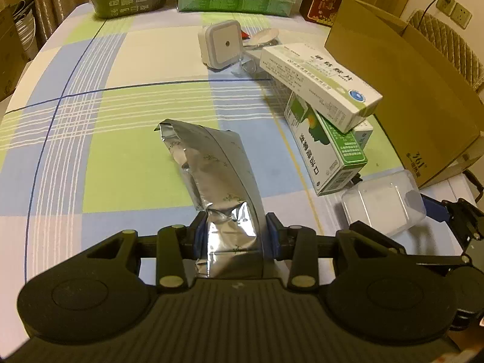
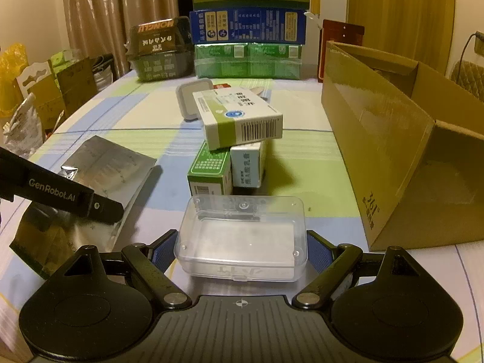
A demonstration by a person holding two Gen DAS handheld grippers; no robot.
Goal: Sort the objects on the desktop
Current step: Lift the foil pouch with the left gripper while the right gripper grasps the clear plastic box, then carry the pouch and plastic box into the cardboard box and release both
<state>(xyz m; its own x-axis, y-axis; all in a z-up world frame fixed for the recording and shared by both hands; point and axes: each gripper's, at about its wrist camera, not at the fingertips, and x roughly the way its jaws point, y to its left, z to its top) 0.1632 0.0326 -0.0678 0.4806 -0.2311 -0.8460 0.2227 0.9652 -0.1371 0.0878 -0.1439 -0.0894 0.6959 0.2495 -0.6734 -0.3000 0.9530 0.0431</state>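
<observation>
Silver foil, creased and shiny: the foil pouch (image 1: 217, 175) sits pinched between the blue pads of the left gripper (image 1: 235, 236), its jaws pressed against the pouch's lower end while the torn top juts forward over the checked tablecloth (image 1: 127, 139). The right gripper (image 2: 240, 249) holds a clear plastic case (image 2: 242, 239) between its blue pads, jaws spread to the case's width and touching both short sides. Just beyond the case lie a green medicine box (image 2: 210, 172) and a white box (image 2: 248, 166) side by side, with a longer white-and-green carton (image 2: 239, 118) resting across them. Behind that stands a small grey square device (image 2: 193, 98). To the right, an open cardboard box (image 2: 393, 139) stands on the table. Stacked milk cartons (image 2: 248, 27) line the far edge.
</observation>
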